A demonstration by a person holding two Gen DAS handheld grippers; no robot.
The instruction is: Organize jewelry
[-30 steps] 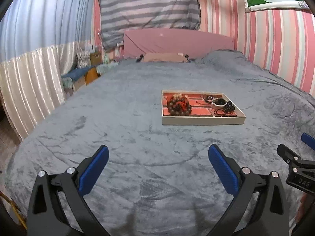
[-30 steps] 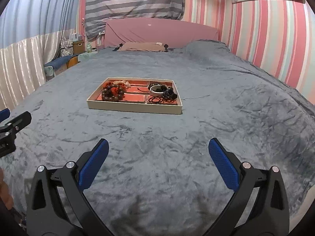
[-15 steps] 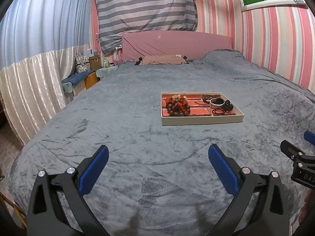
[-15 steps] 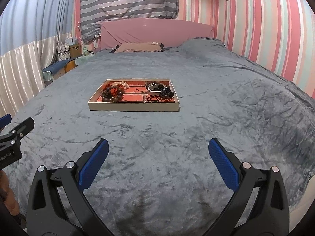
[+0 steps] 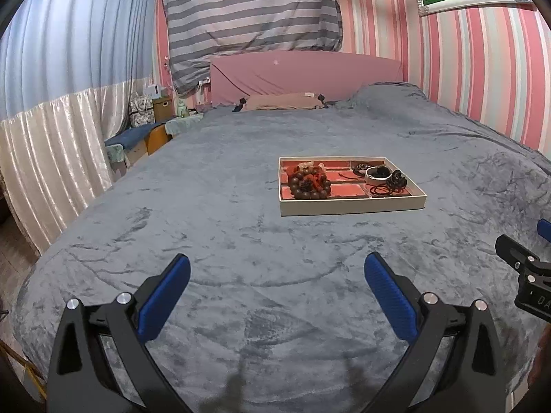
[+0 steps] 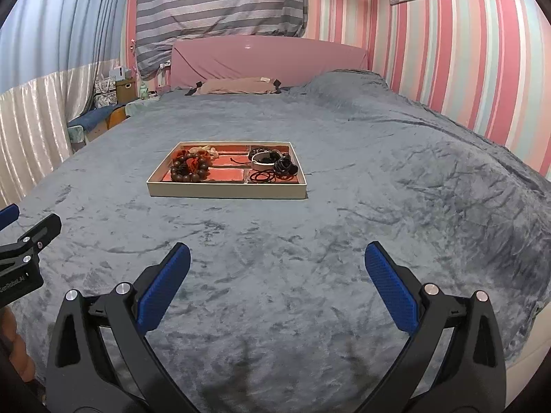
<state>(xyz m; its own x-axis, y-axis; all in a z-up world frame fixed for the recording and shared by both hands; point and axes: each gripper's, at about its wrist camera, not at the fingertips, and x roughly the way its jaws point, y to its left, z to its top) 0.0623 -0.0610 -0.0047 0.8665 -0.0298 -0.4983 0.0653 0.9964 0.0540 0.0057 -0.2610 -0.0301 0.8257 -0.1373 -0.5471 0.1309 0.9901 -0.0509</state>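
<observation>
A shallow cream tray (image 5: 351,205) with red compartments lies on the grey bed; it also shows in the right wrist view (image 6: 227,191). A dark wooden bead bracelet (image 5: 309,186) (image 6: 188,170) lies in its left part. A white bangle (image 5: 376,175) (image 6: 260,163) and black hair ties (image 5: 385,190) (image 6: 263,177) lie in its right part. My left gripper (image 5: 277,275) is open and empty, well short of the tray. My right gripper (image 6: 277,265) is open and empty, also short of the tray.
The grey velvet bedspread (image 5: 224,241) covers the bed. A pink headboard (image 5: 303,72) and tan pillow (image 5: 282,101) lie at the far end. A curtain (image 5: 51,158) hangs left, with cluttered boxes (image 5: 151,106). A striped wall (image 6: 465,69) stands right.
Both grippers have drawn back and tilted up a little, so the tray looks slightly farther off. Both jaws stay open and empty.
</observation>
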